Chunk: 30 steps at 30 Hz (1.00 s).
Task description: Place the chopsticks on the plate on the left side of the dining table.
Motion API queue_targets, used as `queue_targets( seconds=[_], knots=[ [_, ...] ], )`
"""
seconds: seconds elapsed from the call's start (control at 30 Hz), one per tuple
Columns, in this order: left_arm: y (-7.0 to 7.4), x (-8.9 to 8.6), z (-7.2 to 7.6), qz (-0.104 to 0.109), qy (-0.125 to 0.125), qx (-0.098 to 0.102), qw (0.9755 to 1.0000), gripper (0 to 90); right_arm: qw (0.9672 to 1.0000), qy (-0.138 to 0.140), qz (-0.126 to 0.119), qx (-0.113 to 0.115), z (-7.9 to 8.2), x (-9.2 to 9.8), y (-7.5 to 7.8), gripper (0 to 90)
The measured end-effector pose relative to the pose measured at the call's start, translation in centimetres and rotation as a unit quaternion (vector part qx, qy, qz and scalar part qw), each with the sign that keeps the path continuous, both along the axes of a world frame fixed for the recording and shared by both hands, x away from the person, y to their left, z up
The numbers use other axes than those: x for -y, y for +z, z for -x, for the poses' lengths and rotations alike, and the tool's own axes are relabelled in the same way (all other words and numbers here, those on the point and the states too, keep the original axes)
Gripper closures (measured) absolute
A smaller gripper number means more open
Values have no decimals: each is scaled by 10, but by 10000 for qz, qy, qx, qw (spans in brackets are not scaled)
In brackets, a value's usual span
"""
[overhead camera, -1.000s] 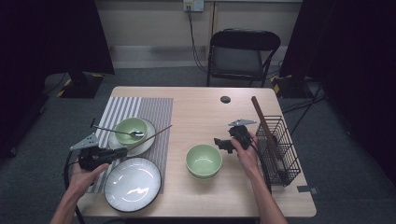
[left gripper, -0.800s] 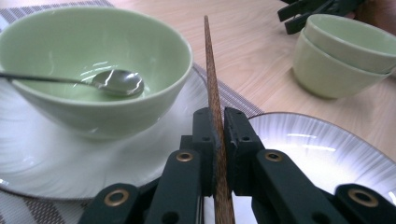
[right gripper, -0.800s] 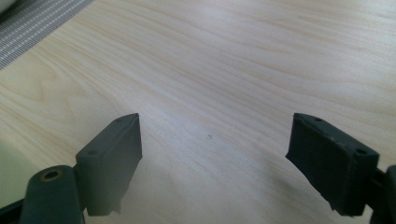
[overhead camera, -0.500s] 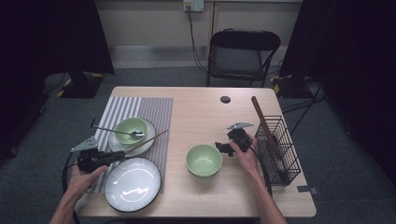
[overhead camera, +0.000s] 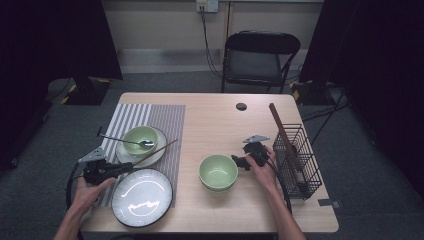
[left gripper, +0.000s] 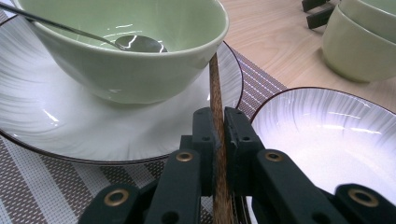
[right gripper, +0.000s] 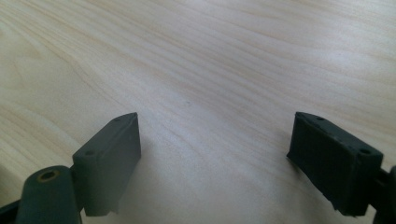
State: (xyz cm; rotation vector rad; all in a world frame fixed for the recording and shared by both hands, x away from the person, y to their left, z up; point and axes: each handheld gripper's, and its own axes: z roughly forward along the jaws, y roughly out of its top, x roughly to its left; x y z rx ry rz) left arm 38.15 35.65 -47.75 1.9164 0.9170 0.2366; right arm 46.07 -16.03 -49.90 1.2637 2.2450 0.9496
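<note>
Pinching a wooden chopstick (left gripper: 216, 100), the left gripper (left gripper: 216, 133) has its fingers (left gripper: 204, 133) pressed against the stick from both sides, near the stick's lower end. Beyond the fingertips the chopstick runs up to the rim of a green bowl (left gripper: 126, 74) and leans on it; that bowl sits on a white saucer (left gripper: 42, 121) and holds a spoon (left gripper: 135, 43). Just right of the fingers lies a white plate (left gripper: 327, 135). In the high view the left gripper (overhead camera: 122, 169) sits at the striped mat (overhead camera: 170, 120).

Right gripper (right gripper: 212, 154): fingers (right gripper: 112, 154) spread wide, nothing between them, bare table (right gripper: 210, 56) beneath. High view puts it (overhead camera: 239, 162) just beside a second green bowl (overhead camera: 218, 171), with a wire rack (overhead camera: 300, 155) behind the hand.
</note>
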Motion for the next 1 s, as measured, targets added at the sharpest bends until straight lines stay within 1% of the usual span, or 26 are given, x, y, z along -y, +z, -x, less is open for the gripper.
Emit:
queue_targets(
  seconds=[0.07,0.17,0.3,0.37,0.4,0.53,0.6,0.83,0.87,0.9,0.97,1.0],
  knots=[
    [-1,1,0,22,3,3,10000,838,10000,13,-22,41,0,0,-1,159],
    [-2,1,-1,-29,13,-24,10000,836,10000,-18,-32,71,1,0,-1,156],
    [-3,1,-1,-82,32,-39,10000,832,10000,-29,-46,80,2,0,-2,155],
    [-6,2,-1,-90,68,-54,9999,826,10000,-26,-43,83,2,0,-2,155],
    [-7,2,-1,-63,63,-63,9999,827,10000,-28,-44,81,2,0,-2,154],
    [-7,2,-1,-76,78,-57,9999,821,10000,-26,-37,83,2,0,-2,153],
    [-6,2,-1,-120,77,-54,9999,818,10000,-24,-36,83,2,0,-2,153],
    [-1,3,1,-154,116,-17,9998,806,10000,-23,-38,84,2,0,-2,153],
    [0,4,1,-86,141,17,9999,798,10000,-24,-37,83,2,0,-2,153],
    [2,4,0,-146,126,20,9998,795,10000,-24,-38,82,2,0,-2,153],
    [3,7,-1,-52,149,62,9999,773,10000,-22,-37,83,2,0,-2,152],
    [3,7,-1,-52,149,62,9999,763,10000,-24,-36,83,2,0,-2,152]
  ],
)
